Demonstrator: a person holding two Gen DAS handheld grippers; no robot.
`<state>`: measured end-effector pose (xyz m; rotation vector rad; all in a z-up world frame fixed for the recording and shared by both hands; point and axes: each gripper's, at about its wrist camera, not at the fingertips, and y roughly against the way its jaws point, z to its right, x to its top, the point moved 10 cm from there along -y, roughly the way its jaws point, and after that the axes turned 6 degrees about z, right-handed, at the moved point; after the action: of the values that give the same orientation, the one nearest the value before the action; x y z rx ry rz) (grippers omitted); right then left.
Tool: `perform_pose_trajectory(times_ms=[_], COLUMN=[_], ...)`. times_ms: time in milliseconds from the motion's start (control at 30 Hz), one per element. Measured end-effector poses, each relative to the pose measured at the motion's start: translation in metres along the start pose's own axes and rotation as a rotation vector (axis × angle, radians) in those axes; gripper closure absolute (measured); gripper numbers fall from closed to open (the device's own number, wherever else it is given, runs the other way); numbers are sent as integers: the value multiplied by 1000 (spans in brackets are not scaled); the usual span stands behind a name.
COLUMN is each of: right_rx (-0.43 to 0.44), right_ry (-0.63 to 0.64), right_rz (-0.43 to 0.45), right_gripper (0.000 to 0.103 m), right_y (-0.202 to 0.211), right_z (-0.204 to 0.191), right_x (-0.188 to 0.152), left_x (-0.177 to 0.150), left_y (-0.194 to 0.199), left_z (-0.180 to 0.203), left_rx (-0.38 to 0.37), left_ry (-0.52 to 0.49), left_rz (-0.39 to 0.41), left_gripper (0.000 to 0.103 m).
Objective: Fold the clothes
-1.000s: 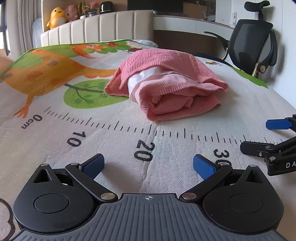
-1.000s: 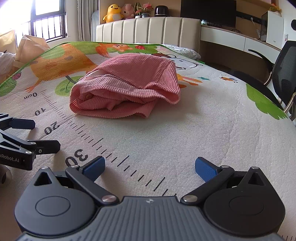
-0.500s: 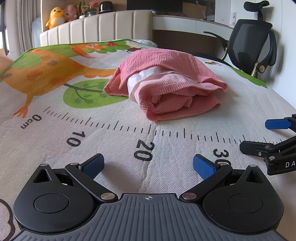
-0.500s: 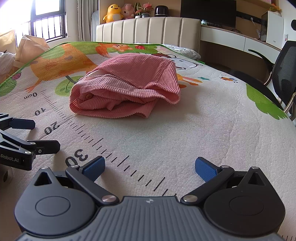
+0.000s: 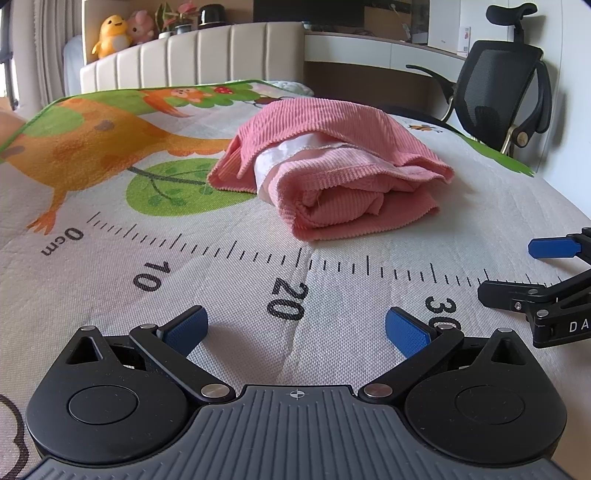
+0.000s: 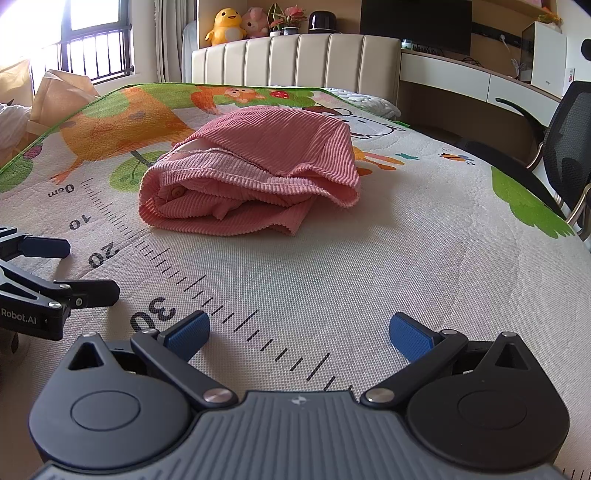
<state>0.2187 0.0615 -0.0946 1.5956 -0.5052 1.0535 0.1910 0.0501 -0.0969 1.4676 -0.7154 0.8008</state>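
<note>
A pink ribbed garment [image 5: 332,173] lies folded in a loose bundle on the printed mat [image 5: 221,266], with white lining showing at its left end. It also shows in the right wrist view [image 6: 255,184], with a button at its near left. My left gripper [image 5: 295,328] is open and empty, low over the mat, well short of the garment. My right gripper [image 6: 299,332] is open and empty, also short of the garment. The right gripper shows at the right edge of the left wrist view [image 5: 532,269], and the left gripper at the left edge of the right wrist view [image 6: 74,266].
The mat has a ruler print and cartoon animals and covers a bed with a beige headboard [image 6: 295,62]. A black office chair [image 5: 506,96] stands at the right beside a desk [image 6: 480,81]. Plush toys [image 6: 236,26] sit on a shelf behind. Paper bags [image 6: 55,96] stand at the left.
</note>
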Motion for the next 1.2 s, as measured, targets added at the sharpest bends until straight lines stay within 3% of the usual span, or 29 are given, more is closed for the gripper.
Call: perform_pose_trajectory(times_ms=[1200], right_rx=[-3], right_ry=[2], right_rz=[-2], right_gripper=[0], right_y=[-3], right_z=[-2], right_x=[1], left_x=[0], left_y=[0], left_z=[0], left_rx=[3], left_ry=[-3], left_rz=[-4], left_gripper=[0])
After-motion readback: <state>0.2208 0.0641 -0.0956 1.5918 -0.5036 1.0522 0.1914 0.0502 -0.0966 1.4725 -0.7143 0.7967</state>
